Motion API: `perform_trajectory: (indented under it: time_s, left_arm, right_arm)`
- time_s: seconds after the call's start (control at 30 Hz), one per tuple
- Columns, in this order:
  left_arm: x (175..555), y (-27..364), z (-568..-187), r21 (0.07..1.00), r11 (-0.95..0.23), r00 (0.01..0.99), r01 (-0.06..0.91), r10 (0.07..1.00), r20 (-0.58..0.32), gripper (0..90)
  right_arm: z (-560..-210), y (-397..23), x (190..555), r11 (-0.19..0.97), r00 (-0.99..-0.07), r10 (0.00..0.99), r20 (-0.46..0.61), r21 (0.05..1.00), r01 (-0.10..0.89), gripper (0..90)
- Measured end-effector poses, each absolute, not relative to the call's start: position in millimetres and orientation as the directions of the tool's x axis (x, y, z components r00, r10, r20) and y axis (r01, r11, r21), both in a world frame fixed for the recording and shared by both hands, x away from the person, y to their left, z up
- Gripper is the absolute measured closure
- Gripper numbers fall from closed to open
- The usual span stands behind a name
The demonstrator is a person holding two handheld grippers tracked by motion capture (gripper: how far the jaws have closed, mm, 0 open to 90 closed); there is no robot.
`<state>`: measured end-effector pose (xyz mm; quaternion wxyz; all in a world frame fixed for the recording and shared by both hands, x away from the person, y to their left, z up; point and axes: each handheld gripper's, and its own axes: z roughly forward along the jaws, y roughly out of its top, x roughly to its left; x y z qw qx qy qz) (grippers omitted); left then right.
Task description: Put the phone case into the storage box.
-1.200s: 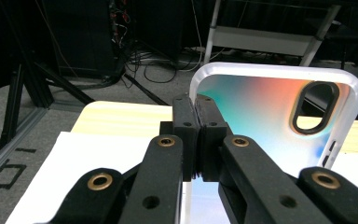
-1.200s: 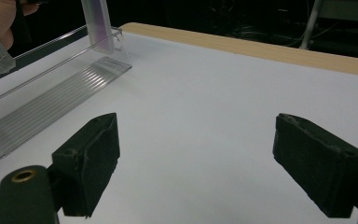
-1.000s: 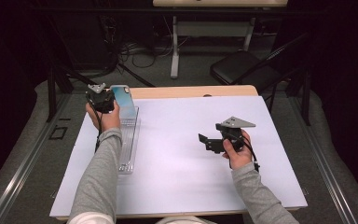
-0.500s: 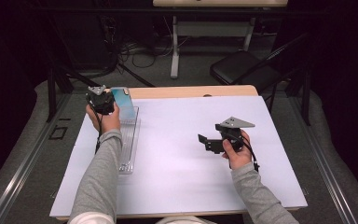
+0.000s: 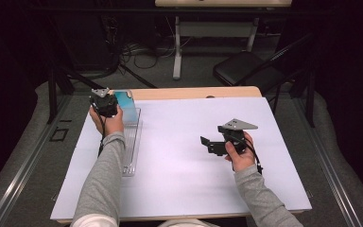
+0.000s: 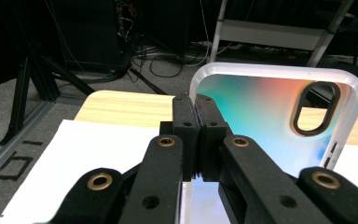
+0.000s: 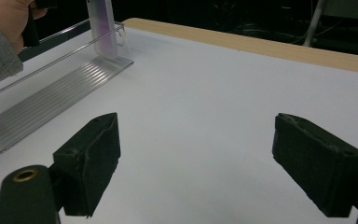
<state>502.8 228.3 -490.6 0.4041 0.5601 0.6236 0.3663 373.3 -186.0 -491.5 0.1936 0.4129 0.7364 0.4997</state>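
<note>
Phone case: a teal-to-orange gradient phone case with a frosted white rim and an oval camera cut-out (image 6: 279,116) is held upright at the far end of the clear plastic display rack (image 5: 131,142), near the table's far left corner.
Left gripper: the left gripper (image 6: 196,135) is clamped tight on the case's edge, pads pressed together on the rim.
Step in hand: judged to be the seating of the case in the rack's grooved base.
How it is done well: the case should be kept upright and square to the ridges, lowered until its bottom edge is caught in a groove, and the jaws eased apart only once it is seen to stand unaided.
Risk: a tilted release could let it be tipped over the low front lip.
Right gripper: the right gripper (image 7: 209,168) is held wide and empty, low over the white table sheet (image 5: 179,189), well apart from the rack.
Writing: no brand, label or lettering can be read on the case, rack or sheet.
</note>
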Motion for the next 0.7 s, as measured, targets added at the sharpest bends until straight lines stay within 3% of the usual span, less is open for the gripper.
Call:
perform_trajectory:
  time_s: [0.7]
  left_arm:
    - [500.0,227.7,-495.5,0.907,0.107,-0.056,0.408,0.994,-0.092,88.4]
  right_arm:
    - [-493.4,-183.7,374.0,0.174,-0.593,0.796,0.122,0.892,0.417,14.9]
